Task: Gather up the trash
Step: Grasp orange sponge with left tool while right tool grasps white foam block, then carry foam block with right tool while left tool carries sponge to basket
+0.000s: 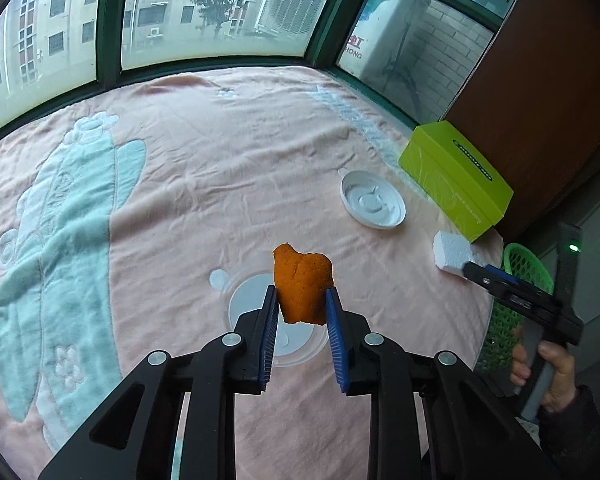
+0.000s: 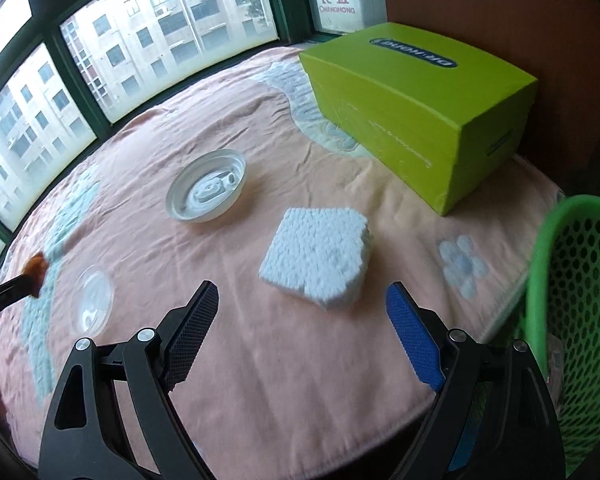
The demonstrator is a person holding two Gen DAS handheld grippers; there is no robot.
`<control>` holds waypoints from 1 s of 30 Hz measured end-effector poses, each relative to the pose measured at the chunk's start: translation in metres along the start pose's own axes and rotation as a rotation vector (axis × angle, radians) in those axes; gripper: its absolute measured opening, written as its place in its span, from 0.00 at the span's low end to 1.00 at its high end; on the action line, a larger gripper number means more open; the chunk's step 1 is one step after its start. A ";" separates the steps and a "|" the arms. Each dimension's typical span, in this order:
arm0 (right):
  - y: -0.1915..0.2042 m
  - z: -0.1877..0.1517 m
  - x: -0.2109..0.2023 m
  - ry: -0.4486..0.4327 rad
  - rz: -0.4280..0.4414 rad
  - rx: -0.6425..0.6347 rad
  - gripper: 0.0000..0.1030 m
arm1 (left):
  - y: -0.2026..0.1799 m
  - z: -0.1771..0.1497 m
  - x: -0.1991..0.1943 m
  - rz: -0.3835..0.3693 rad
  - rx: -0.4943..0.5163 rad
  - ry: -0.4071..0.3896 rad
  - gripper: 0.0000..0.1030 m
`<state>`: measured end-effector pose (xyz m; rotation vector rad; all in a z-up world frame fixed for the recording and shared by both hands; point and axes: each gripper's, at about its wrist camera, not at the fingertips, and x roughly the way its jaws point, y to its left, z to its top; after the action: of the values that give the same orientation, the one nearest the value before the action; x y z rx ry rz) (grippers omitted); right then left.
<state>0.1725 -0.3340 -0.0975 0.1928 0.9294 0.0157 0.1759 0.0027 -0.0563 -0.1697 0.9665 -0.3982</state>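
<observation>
We see the pink blanket point(image 2: 260, 340) spread below the window, and on it, largest first, the lime-green box point(image 2: 412, 112) at the far right with the green mesh basket point(image 2: 572, 300) off the blanket's edge beside it. Near the box lie the white foam block point(image 2: 320, 256), a white dish point(image 2: 206, 186) and a clear lid point(image 2: 92, 306). Our left gripper point(image 1: 302, 300) pinches the orange peel point(image 1: 302, 284) above the blanket, over the clear lid, while our right gripper point(image 2: 302, 316) stands wide and empty just short of the foam block.
</observation>
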 end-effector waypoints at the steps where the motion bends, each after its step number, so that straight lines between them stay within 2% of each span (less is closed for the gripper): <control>1: 0.000 0.003 0.006 0.008 -0.003 0.007 0.83 | 0.001 0.001 -0.002 -0.002 -0.001 -0.003 0.23; 6: 0.001 0.010 0.027 0.038 -0.043 0.019 0.82 | 0.002 0.003 -0.007 -0.005 -0.001 -0.013 0.23; 11: -0.001 0.011 0.035 0.057 -0.084 0.024 0.72 | 0.001 0.004 -0.008 -0.010 0.000 -0.017 0.22; 12: -0.001 0.010 0.034 0.054 -0.094 0.018 0.67 | 0.000 0.005 -0.007 -0.011 0.002 -0.017 0.22; 14: -0.002 0.008 0.031 0.053 -0.089 0.014 0.65 | -0.003 0.006 -0.005 -0.015 0.005 -0.015 0.22; 23: -0.004 -0.004 -0.014 -0.002 -0.088 -0.042 0.65 | -0.031 0.009 -0.003 -0.049 0.045 -0.017 0.22; 30: -0.021 -0.011 -0.051 -0.040 -0.087 -0.021 0.65 | -0.072 0.011 -0.004 -0.092 0.099 -0.023 0.22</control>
<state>0.1310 -0.3580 -0.0669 0.1321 0.8962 -0.0587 0.1644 -0.0618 -0.0243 -0.1290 0.9160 -0.5268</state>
